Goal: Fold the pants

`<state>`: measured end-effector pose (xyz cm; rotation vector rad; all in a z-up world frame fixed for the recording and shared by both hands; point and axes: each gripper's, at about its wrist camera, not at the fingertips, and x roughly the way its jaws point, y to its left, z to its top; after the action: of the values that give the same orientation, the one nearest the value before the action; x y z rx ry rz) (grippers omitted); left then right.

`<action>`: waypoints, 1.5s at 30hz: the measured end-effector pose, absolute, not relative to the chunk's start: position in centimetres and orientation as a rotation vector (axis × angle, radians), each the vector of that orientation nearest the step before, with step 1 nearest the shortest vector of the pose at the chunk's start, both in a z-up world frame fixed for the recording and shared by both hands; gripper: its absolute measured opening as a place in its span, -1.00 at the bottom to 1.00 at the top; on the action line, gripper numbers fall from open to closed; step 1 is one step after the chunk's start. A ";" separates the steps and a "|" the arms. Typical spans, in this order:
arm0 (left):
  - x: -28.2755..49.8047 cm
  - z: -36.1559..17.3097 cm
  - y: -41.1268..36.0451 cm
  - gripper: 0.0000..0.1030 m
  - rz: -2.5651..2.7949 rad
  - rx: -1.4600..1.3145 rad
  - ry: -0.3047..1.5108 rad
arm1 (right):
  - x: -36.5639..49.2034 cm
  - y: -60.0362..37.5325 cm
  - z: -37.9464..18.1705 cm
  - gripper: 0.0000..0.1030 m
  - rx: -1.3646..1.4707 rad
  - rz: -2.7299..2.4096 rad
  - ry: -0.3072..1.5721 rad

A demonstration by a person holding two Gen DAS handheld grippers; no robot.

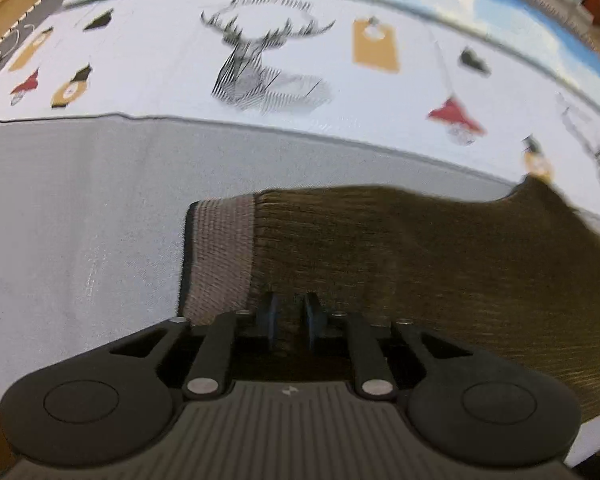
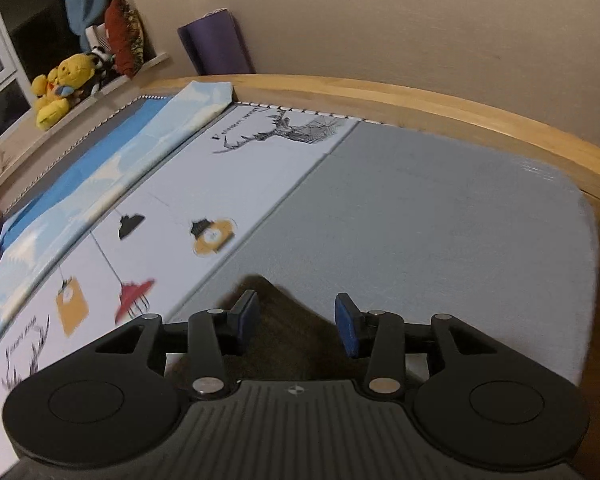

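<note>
- In the lower centre of the left wrist view, the left gripper (image 1: 289,322) has its fingers (image 1: 271,314) drawn narrow, with the brown ribbed pants (image 1: 420,264) showing in the small gap between them; it looks like a pinch near the waistband, but I cannot tell for sure that cloth is clamped.
- The pants lie flat on the bed (image 1: 80,200), filling the lower right of that frame, with the paler waistband (image 1: 220,256) standing as a vertical strip just left of the fingers.
- In the lower centre of the right wrist view, the right gripper (image 2: 296,324) holds its fingers (image 2: 246,316) wide apart, with a dark peak of the pants (image 2: 284,332) between them and nothing gripped.
- Beyond, toward the upper left of that frame, is the white sheet with a deer print (image 2: 284,132), and soft toys (image 2: 60,88) sit on a ledge.
- Judged from this, the step in hand is taking hold of the garment's edges ahead of a fold.
- To do it well, the right fingers should probably close over the edge itself, catching every layer, not just the top one.
- Both grips likely want to lift and travel together, so the fold lands straight and the ribbed cloth does not bunch or drag.
</note>
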<state>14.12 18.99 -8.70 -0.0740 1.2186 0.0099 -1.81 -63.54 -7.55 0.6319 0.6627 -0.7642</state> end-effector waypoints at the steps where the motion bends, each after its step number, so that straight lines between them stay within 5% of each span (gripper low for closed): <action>1: 13.7 -8.0 18.8 -0.65 -0.018 -0.093 1.197 | -2.9 -63.7 -7.4 -0.14 0.640 -0.765 0.665; 9: 11.9 -11.5 15.3 -0.24 -0.154 0.192 1.356 | -11.2 -65.7 -9.8 0.02 0.818 -0.831 0.707; 24: 11.2 -10.9 15.3 -0.20 -0.152 0.215 1.323 | -11.8 -65.6 -15.2 0.22 1.176 -0.809 0.761; 26: 11.2 -11.0 15.3 -0.20 -0.152 0.218 1.324 | -11.6 -65.3 -15.2 0.09 1.170 -0.841 0.754; 27: 11.2 -10.9 15.3 -0.20 -0.152 0.221 1.323 | -11.6 -65.3 -15.2 -0.28 1.167 -0.848 0.752; 28: 11.2 -10.9 15.2 -0.20 -0.152 0.223 1.323 | -11.7 -65.3 -15.3 -0.44 1.183 -0.843 0.742; 32: 11.4 -10.7 15.1 -0.20 -0.155 0.220 1.314 | -11.9 -64.7 -14.0 -0.55 1.205 -0.878 0.686; 39: 11.2 -9.5 15.9 -0.20 -0.149 0.175 1.269 | -7.4 -55.7 -3.9 -0.59 0.733 -0.768 0.524; 45: 10.9 -8.1 18.1 -0.20 -0.130 0.085 1.227 | -4.1 -35.3 3.0 -0.59 0.135 -0.330 0.318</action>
<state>10.92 18.08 -8.09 0.0853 1.2266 -0.1296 -4.13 -35.30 2.98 0.1351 0.3184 -0.3299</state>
